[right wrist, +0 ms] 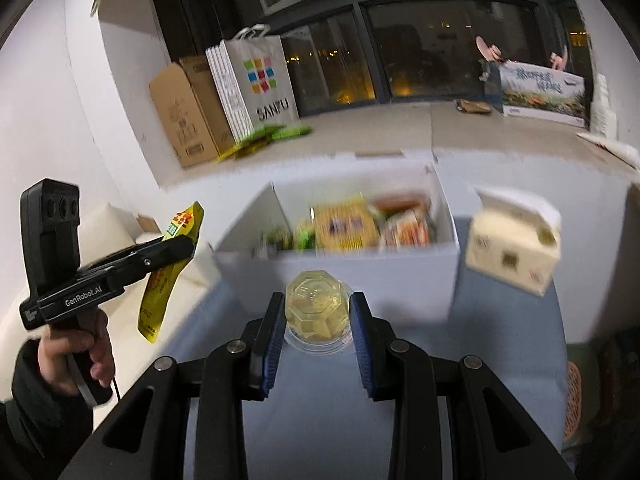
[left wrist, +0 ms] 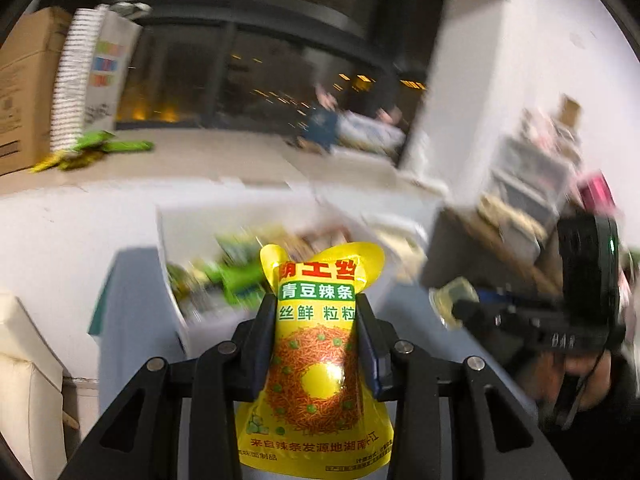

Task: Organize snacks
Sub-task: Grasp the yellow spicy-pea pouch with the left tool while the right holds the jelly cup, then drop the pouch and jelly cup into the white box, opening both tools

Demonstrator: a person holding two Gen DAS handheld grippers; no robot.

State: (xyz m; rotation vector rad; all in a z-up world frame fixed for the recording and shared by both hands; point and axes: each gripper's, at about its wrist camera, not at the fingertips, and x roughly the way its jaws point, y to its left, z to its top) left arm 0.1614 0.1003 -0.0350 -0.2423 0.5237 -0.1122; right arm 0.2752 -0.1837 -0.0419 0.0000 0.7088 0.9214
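Observation:
My left gripper (left wrist: 316, 312) is shut on a yellow snack packet (left wrist: 316, 364) with green and red lettering, held upright in the air. The right wrist view shows that same packet (right wrist: 168, 276) hanging from the left gripper (right wrist: 188, 244) at the left. My right gripper (right wrist: 318, 312) is shut on a clear plastic cup of pale yellow snack (right wrist: 318, 304), just in front of a white open box (right wrist: 340, 268) that holds several snack packets. In the left wrist view the right gripper (left wrist: 460, 308) holds the cup (left wrist: 456, 296) at the right, and the white box (left wrist: 172, 264) lies ahead.
The box stands on a blue-grey surface (right wrist: 320, 392). A cream carton (right wrist: 514, 240) sits right of the box. On the ledge behind are a cardboard box (right wrist: 184, 112), a white SANFU shopping bag (right wrist: 256, 84) and green packets (right wrist: 268, 136). A white sofa arm (right wrist: 120, 224) lies left.

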